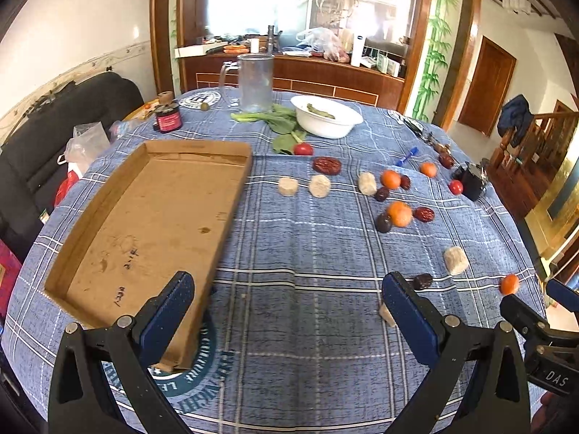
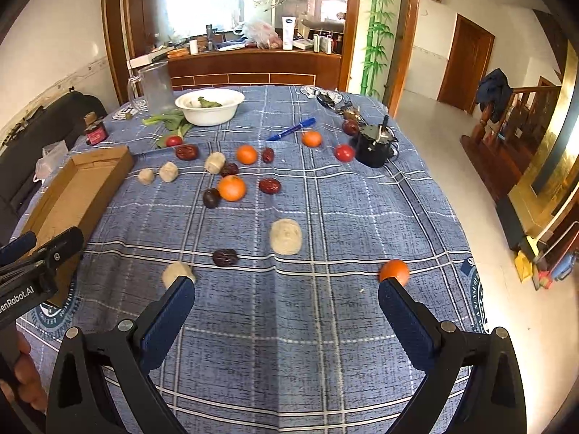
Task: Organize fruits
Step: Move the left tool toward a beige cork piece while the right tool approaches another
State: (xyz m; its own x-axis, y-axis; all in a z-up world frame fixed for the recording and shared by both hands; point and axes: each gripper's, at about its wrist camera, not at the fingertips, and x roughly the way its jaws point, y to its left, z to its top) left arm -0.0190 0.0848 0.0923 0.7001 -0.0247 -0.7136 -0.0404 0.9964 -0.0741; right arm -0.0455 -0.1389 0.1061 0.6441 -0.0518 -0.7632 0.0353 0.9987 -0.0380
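Both my grippers, left gripper [image 1: 289, 311] and right gripper [image 2: 286, 311], hover with jaws spread, holding nothing. Oranges [image 2: 231, 188], dates [image 2: 224, 257] and pale chunks [image 2: 286, 237] lie scattered over the counter [image 2: 325, 325]; at ten o'clock sits my cardboard tray [image 1: 152, 217].

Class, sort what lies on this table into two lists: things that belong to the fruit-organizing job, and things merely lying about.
Belongs to the job:
oranges
red dates
small tomatoes
cardboard tray, probably the destination
left gripper and right gripper, both open and empty

Just lying about:
blue pen
clear jug
white bowl
leafy greens
red jar
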